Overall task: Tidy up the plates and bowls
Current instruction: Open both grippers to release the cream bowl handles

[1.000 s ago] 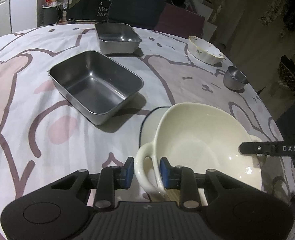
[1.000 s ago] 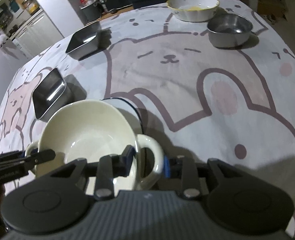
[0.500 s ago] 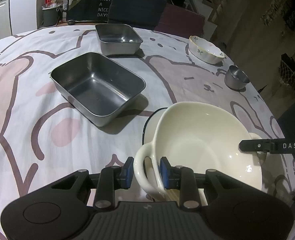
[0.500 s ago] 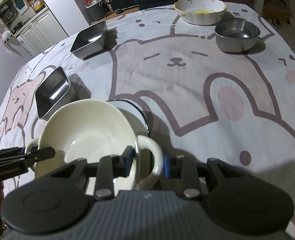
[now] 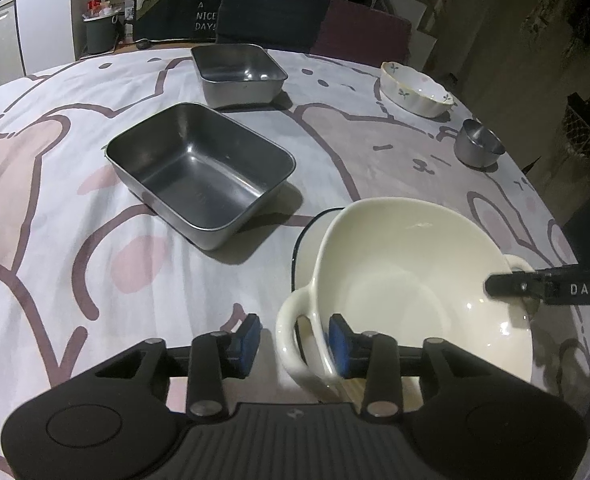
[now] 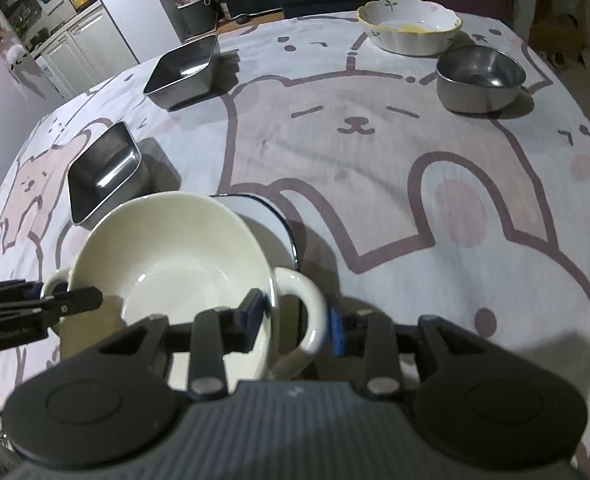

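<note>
Kitchen cabinets [image 6: 75, 52] only in right view; chairs [image 5: 271, 12] only in left.

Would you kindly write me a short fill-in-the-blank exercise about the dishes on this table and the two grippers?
1. The cream two-handled bowl rests on a white plate with a dark ____ rim.
2. The rectangular steel trays on the table number ____.
3. Each gripper, left gripper and right gripper, straddles one ____ of the cream bowl.
4. The floral scalloped bowl stands beside a round ____ bowl.

Missing words: blue; two; handle; steel
</note>
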